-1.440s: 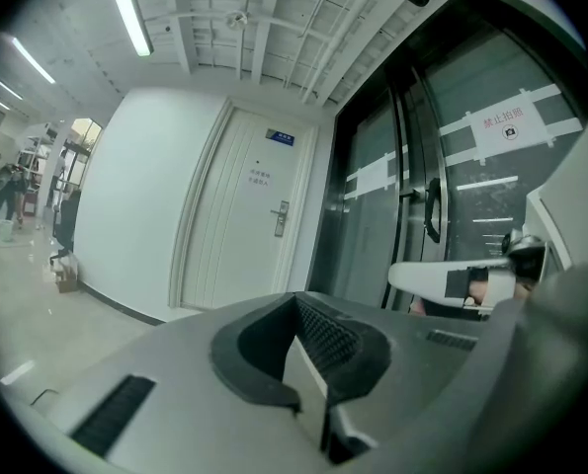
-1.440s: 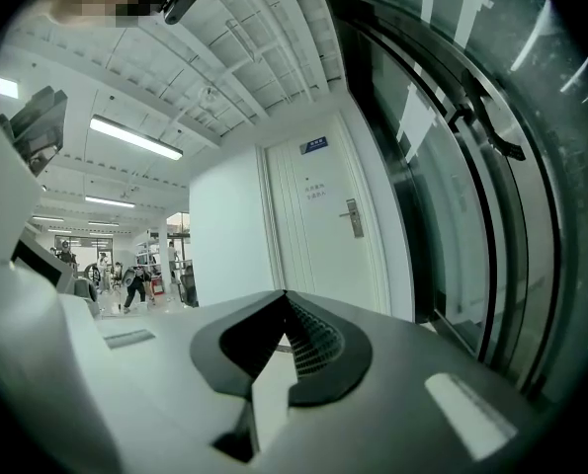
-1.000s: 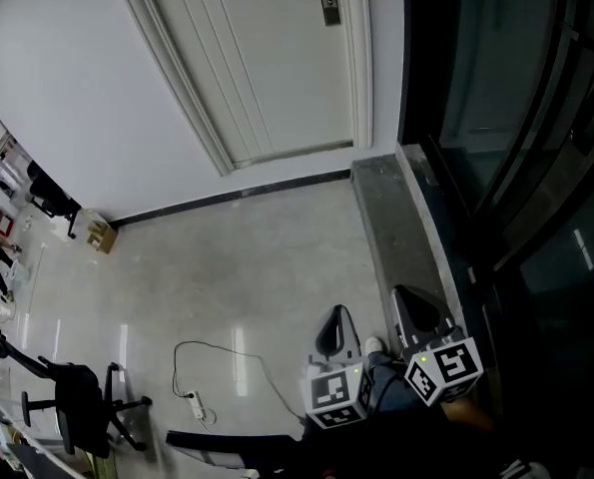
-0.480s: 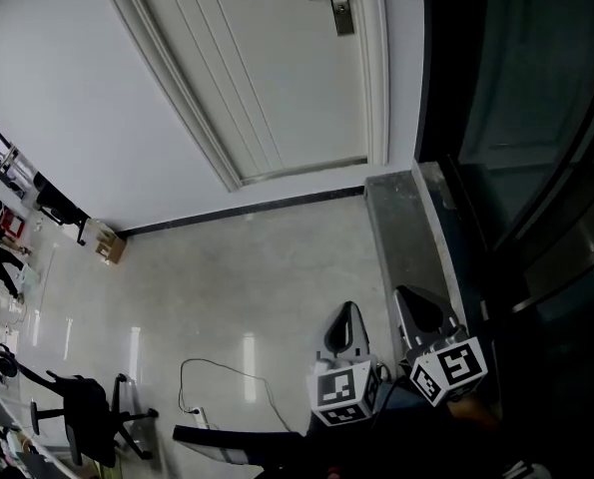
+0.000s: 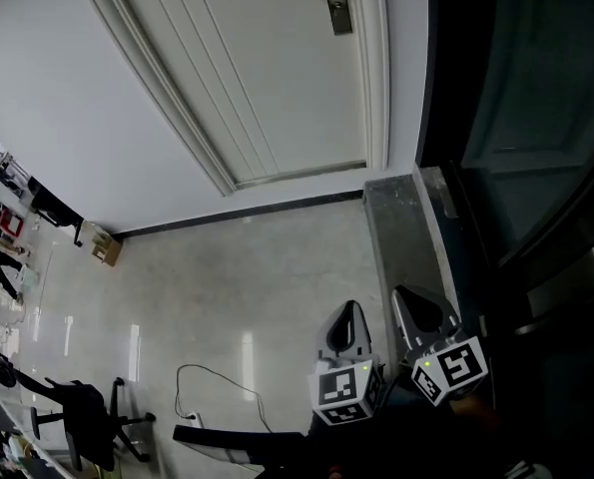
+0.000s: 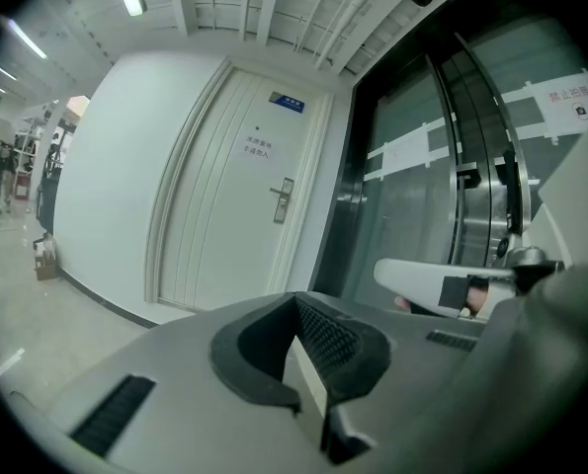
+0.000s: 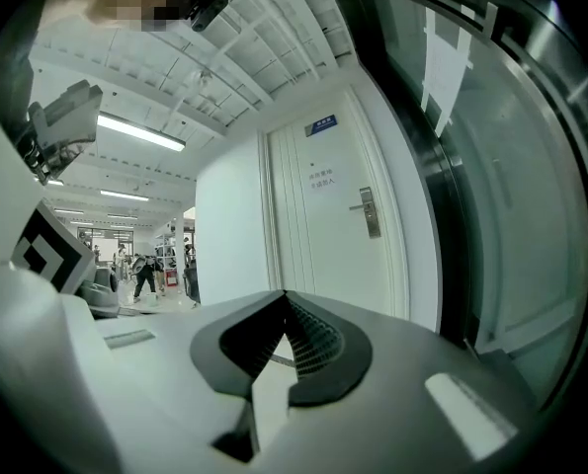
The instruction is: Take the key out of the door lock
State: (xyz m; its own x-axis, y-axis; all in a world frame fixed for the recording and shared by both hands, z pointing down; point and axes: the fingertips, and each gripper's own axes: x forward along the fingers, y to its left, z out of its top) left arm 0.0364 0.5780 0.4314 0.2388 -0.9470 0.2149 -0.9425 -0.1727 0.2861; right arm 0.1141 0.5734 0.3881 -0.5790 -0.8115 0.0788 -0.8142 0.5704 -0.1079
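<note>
Both grippers sit low in the head view at about 5 o'clock: left gripper (image 5: 347, 317) and right gripper (image 5: 417, 305) side by side, near each other, with their marker cubes toward the camera. In the left gripper view the jaws are together with nothing between them, and the right gripper view shows the same. White door (image 5: 267, 68) is at 12 o'clock, well apart from both grippers. Door lock (image 5: 334, 1), a plate with a lever handle, is at 12–1 o'clock near the door's right edge. The key is too small to make out in any view. Glass partition (image 5: 516, 118) is at 2–3 o'clock. Stone ledge (image 5: 401, 228) runs from the door frame toward the grippers. On the floor: cardboard box (image 5: 104, 245) at 9 o'clock by the wall, office chair (image 5: 82, 417) at 8 o'clock, cable (image 5: 217, 377) at 7 o'clock.
</note>
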